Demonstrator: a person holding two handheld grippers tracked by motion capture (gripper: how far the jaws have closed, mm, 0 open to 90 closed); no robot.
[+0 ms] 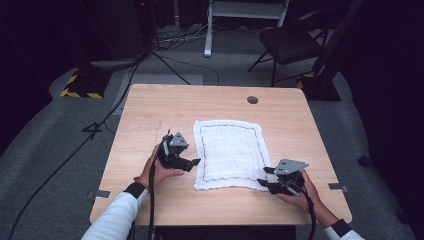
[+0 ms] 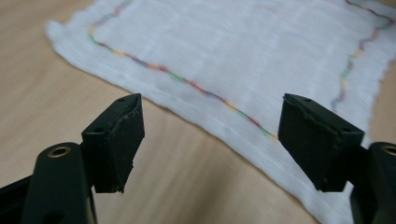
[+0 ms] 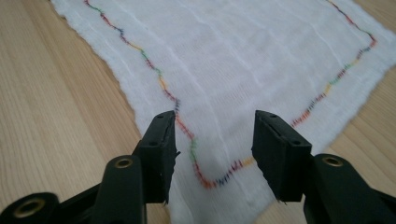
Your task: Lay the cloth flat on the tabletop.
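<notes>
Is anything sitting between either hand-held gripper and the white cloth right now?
Nothing visible. The white cloth lies flat on the table. The left hand-held gripper is open just off its edge, with bare wood between. The right hand-held gripper is open right over a stitched corner, nothing between its jaws.

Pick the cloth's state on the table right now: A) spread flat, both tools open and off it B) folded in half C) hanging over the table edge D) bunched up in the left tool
A: the white cloth lies flat on the table, with the left tool and right tool open, nothing pinched.
</notes>
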